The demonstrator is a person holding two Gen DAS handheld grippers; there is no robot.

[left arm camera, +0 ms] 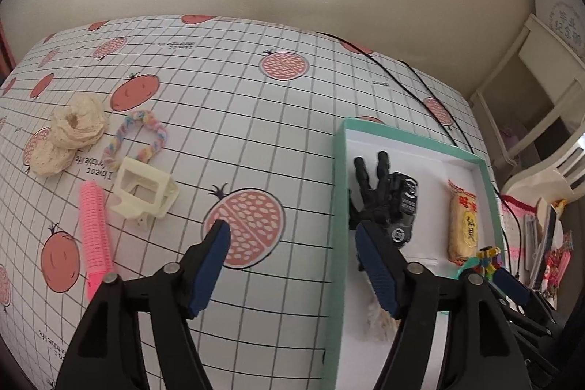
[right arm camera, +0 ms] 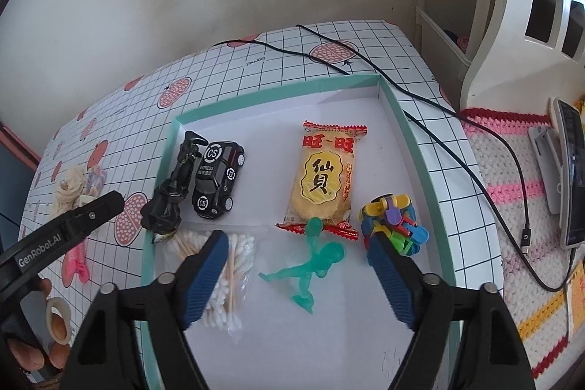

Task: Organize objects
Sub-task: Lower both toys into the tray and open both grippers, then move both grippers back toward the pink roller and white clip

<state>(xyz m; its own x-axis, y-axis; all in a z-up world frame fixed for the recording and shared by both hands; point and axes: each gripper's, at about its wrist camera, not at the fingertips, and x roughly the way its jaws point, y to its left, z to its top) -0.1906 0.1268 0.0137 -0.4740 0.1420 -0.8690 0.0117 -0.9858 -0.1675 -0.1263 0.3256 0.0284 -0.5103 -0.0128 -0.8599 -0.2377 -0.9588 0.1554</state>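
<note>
Glossy plastic toy car [right arm camera: 217, 178], translucent green plastic figure [right arm camera: 313, 262], crinkly foil snack packet [right arm camera: 323, 183]

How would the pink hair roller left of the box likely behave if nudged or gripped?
The pink hair roller is a cylinder lying on its side, so it probably rolls when nudged. Its ribbed, bristly surface should resist slipping. It looks hollow and light, perhaps squashing under tight jaws.

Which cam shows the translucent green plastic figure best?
Right wrist: the translucent green plastic figure lies unobstructed in the teal-rimmed white box, between the open right claw fingers. The left wrist view doesn't show it.
</note>
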